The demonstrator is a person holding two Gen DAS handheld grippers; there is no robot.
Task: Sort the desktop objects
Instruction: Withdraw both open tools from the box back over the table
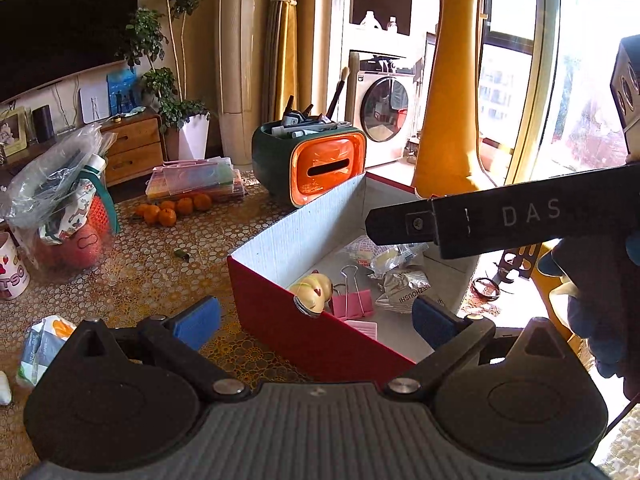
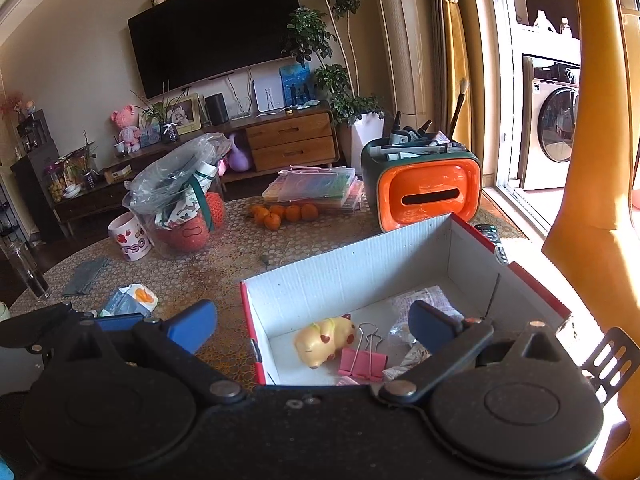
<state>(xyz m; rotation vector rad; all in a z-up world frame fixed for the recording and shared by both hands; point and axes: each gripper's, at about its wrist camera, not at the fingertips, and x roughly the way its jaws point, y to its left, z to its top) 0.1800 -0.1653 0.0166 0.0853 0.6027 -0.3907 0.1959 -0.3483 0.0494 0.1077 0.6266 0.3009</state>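
A red cardboard box (image 1: 280, 300) with a white inside (image 2: 340, 276) stands on the table. In it lie a yellow pig toy (image 2: 325, 340), a pink binder clip (image 2: 362, 362) and crinkled snack wrappers (image 1: 402, 284). My left gripper (image 1: 316, 320) is open and empty, its fingers astride the box's near corner. My right gripper (image 2: 312, 330) is open and empty, just above the box's near wall; its body (image 1: 500, 220) also crosses the left wrist view over the box.
On the patterned table stand a green and orange tissue holder (image 2: 424, 192) with pens, several tangerines (image 2: 284, 213), flat plastic cases (image 2: 316, 186), a clear tub with a bag (image 2: 176, 208), a mug (image 2: 130, 238), a tissue pack (image 2: 130, 300) and a remote (image 2: 490, 234). A yellow chair (image 1: 452, 120) stands right.
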